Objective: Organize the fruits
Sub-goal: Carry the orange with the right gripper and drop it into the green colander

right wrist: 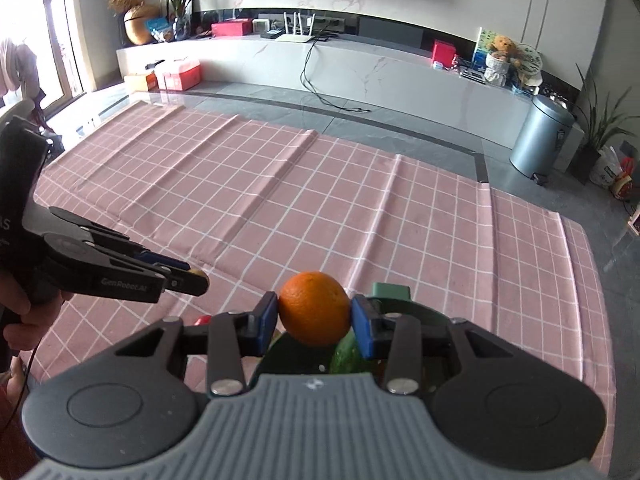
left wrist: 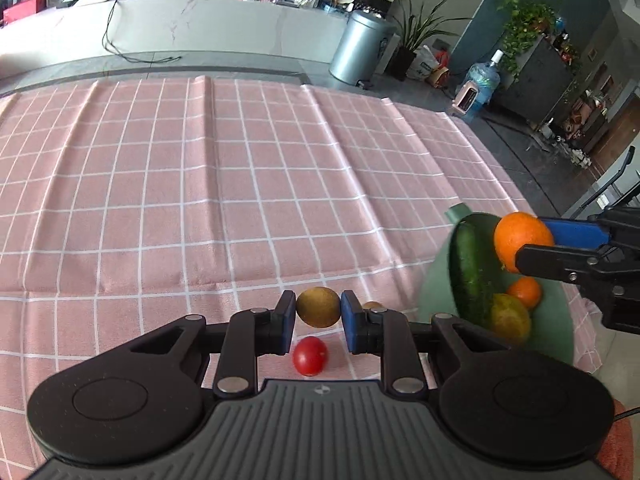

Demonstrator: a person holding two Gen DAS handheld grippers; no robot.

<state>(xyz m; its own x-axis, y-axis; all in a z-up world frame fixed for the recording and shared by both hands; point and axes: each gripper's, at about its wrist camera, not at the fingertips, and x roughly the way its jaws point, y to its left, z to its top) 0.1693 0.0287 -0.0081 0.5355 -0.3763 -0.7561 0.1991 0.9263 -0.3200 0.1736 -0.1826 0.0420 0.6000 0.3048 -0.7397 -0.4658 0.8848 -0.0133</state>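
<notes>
While a kiwi (left wrist: 318, 307) is clamped in the left gripper (left wrist: 318, 312), an orange (right wrist: 315, 308) is pinched by the right gripper (right wrist: 316, 316) above the green bowl (left wrist: 436, 292); bare counter (left wrist: 240, 180) is spread ahead.

Beyond your pink checked cloth (right wrist: 320, 208) lies grey floor (right wrist: 360, 120), a white marble ledge (right wrist: 400, 76) and a steel bin (right wrist: 542, 136) far right.

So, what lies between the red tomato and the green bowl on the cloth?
In the left wrist view, between the tomato and the bowl lies only checked cloth and one small brownish fruit, mostly hidden behind the left gripper.
</notes>
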